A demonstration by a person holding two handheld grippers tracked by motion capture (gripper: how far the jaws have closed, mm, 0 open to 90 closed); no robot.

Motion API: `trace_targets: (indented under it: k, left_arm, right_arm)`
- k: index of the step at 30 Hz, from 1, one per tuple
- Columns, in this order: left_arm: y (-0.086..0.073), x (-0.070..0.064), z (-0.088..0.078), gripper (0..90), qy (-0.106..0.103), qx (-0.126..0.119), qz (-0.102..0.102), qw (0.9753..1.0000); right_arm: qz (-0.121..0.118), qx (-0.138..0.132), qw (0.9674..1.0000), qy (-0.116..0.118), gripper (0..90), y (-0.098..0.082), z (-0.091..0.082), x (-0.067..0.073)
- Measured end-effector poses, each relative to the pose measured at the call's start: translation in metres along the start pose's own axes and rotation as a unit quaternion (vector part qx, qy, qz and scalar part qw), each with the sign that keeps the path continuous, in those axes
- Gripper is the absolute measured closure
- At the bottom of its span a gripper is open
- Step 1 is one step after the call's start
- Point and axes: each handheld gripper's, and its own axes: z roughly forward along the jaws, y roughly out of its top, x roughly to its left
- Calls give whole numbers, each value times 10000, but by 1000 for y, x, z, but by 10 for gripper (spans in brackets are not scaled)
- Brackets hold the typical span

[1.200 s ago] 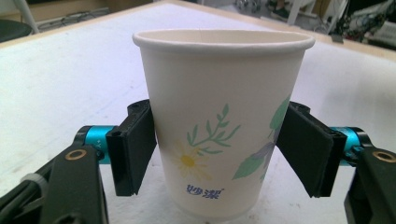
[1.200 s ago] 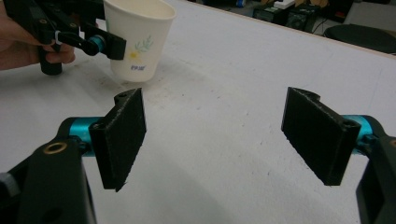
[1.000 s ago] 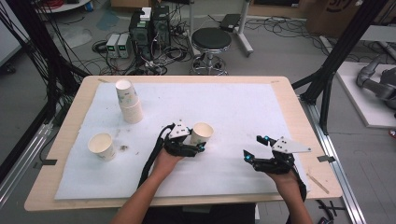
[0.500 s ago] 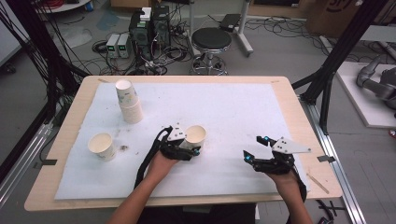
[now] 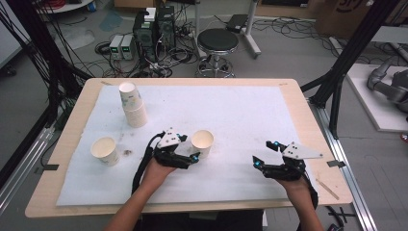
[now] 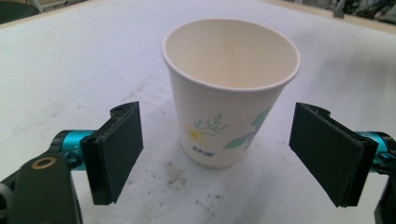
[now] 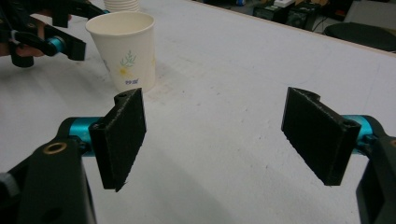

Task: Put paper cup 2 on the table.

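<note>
A white paper cup (image 5: 202, 143) with a leaf print stands upright on the white mat (image 5: 240, 110) near the middle. My left gripper (image 5: 189, 149) sits just left of it. Its jaws have just been opening. In the left gripper view the cup (image 6: 231, 93) stands a little ahead between the spread pads (image 6: 119, 149), with a gap on each side. My right gripper (image 5: 262, 154) hovers open near the front right with nothing in it. From the right gripper view (image 7: 215, 140) the cup (image 7: 123, 49) is off to the upper left.
A stack of paper cups (image 5: 132, 103) stands at the back left and a single cup (image 5: 105, 150) at the front left. Small brown stains (image 5: 127, 153) mark the mat beside it. A black stool (image 5: 218, 41) and electronics lie beyond the far edge.
The left gripper carried the cup slightly left and nearer, then let go of it and opened. The right gripper has stayed still.
</note>
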Motion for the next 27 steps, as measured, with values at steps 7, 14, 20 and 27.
trace_targets:
  k: [7,14,20,27]
  left_arm:
    - [-6,8,-35,163,168,-432,-91,9989]
    - [-14,16,-61,167,549,-829,-265,9947]
    - [-14,19,-73,173,674,-1066,-359,9914]
    - [-17,17,-83,175,713,-1142,-345,9903]
  right_arm:
    - [6,-7,9999,-100,223,-1,-2,-2]
    - [-11,83,9997,-241,222,-3,0,-3]
    - [11,35,9997,-248,222,-1,-1,-2]
    - [-16,64,9995,-293,223,-1,-1,1]
